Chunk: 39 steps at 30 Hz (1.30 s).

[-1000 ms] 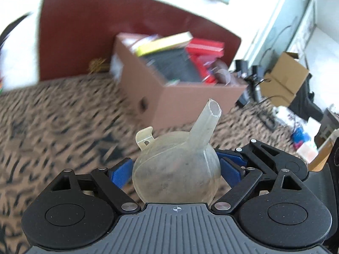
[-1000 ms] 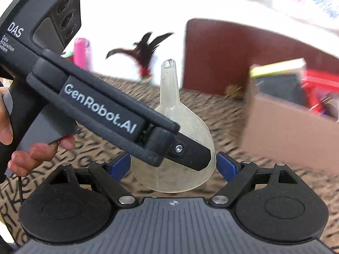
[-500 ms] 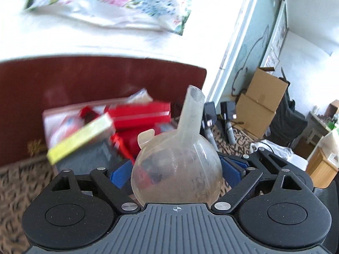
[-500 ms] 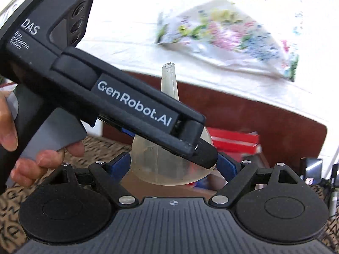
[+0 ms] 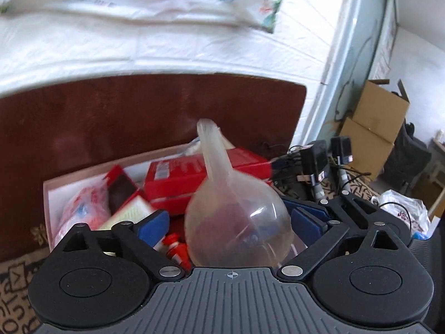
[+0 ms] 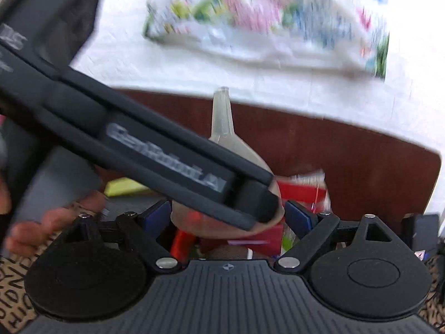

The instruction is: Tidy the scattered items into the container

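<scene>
Left wrist view shows the funnel [image 5: 239, 222] with its thin spout pointing up and a bit left, wide round end down by the camera. It is see-through, cloudy plastic. It sits over the open box [image 5: 83, 181], which is full of red packs [image 5: 194, 172]. The left gripper [image 5: 230, 220] has its blue pads [image 5: 304, 220] spread, and the left pad stands apart from the funnel. Right wrist view shows the spout straight up, and the other tool's black arm across the funnel. The right gripper [image 6: 226, 213] is spread wide too. Only this view shows the person's fingers [image 6: 52, 220].
</scene>
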Motion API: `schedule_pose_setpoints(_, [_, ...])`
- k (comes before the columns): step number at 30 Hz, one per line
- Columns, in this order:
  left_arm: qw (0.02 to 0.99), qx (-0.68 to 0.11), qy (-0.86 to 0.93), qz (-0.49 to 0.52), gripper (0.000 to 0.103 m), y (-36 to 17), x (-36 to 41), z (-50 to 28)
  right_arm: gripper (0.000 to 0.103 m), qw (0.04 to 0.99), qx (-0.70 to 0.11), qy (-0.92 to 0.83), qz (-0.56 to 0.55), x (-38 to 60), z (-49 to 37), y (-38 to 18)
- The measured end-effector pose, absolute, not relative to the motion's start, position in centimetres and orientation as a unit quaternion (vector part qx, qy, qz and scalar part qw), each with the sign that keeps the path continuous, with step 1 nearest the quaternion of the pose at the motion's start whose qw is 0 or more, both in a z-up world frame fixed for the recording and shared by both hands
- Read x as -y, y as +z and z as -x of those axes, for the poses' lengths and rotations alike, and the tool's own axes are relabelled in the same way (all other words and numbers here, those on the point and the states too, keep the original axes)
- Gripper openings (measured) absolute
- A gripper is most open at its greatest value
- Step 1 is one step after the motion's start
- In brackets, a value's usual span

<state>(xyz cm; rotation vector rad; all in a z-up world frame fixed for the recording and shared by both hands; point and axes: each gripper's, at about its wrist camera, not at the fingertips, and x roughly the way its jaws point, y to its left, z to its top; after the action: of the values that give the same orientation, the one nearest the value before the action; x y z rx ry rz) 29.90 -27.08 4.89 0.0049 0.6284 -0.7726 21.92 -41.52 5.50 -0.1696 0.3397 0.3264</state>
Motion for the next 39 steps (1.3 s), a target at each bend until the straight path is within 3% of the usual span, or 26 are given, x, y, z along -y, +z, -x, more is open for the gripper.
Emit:
schedule_pose_setpoints(11, [0.887,-0.288,-0.360,-0.016,0.102,4.7,26.3,-29.0,0.094,0.976,-0.143,0.138,0.093,42.2,-19.7,4.3])
schedule_pose_setpoints(14, [0.888,-0.287,-0.358,-0.024,0.102,4.6,26.3,-28.7,0.072,0.972,-0.154,0.160,0.071,42.6,-20.1,4.7])
schedule_pose_setpoints(23, [0.890,-0.292,-0.347,-0.040,0.103,3.6,25.8,-28.5,0.072,0.968,-0.156,0.170,0.093,40.8,-20.8,4.1])
schedule_pose_setpoints(26, [0.895,-0.285,-0.342,-0.042,0.103,3.5,25.5,-28.0,0.077,0.968,-0.164,0.167,0.089,41.0,-20.7,3.9])
schedule_pose_setpoints(32, [0.894,-0.292,-0.339,-0.033,0.103,3.7,24.4,-26.2,0.097,0.976,-0.145,0.147,0.076,41.6,-19.3,4.0])
schedule_pose_setpoints(39, [0.904,-0.295,-0.309,-0.022,0.103,4.2,22.1,-21.7,0.102,0.974,-0.163,0.137,0.073,41.3,-15.6,4.6])
